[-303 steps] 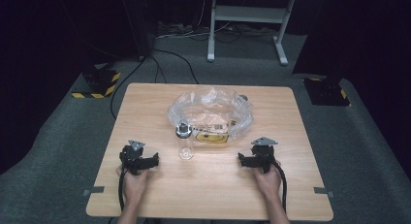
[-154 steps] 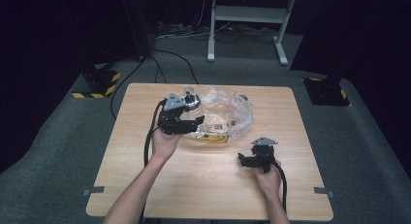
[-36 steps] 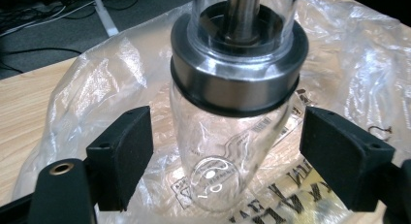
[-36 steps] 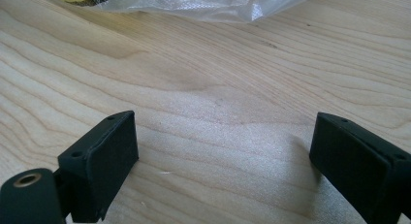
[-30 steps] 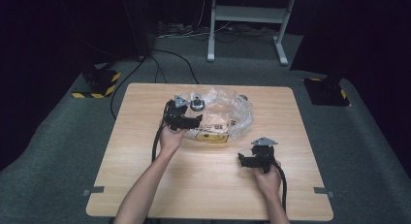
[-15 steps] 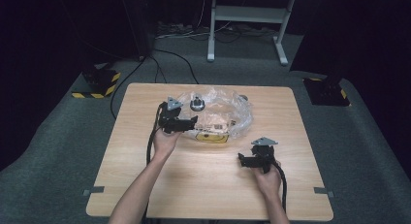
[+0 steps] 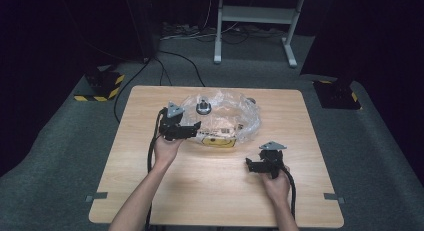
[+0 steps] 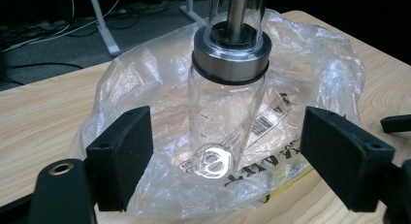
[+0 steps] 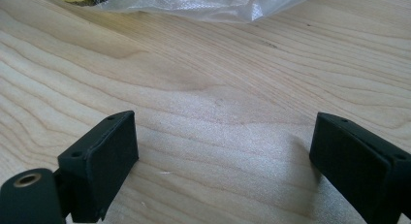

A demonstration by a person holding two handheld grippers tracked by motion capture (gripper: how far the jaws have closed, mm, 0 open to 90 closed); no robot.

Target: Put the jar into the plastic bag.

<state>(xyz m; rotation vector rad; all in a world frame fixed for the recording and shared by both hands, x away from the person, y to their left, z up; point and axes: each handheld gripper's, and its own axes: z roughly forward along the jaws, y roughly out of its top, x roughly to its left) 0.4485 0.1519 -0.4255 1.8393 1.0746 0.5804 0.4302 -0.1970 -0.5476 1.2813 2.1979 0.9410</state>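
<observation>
A clear glass bottle (image 8: pixel 228 122) with a steel collar and clear top stands upright on a crumpled clear plastic bag (image 8: pixel 315 69); in the high view the bottle (image 7: pixel 203 108) sits at the bag's (image 7: pixel 250 118) back left. My left gripper (image 8: pixel 232 136) is open, its jaws wide apart and short of the bottle, touching nothing. In the high view the left gripper (image 7: pixel 196 127) sits at the bag's left edge. My right gripper (image 9: pixel 218 146) is open over bare wood, and in the high view it (image 7: pixel 248 166) rests near the table's front right.
A yellow-edged printed package (image 8: pixel 286 180) lies inside the bag; its label (image 7: pixel 217 137) faces the person. The wooden table (image 7: pixel 210 191) has bare room in front. Beyond its far edge stand a metal stand (image 7: pixel 252 21) and floor cables (image 7: pixel 180 66).
The left gripper carried the bottle from the table onto the bag, let it go, and has drawn back toward the person in the last second. The right gripper stayed still.
</observation>
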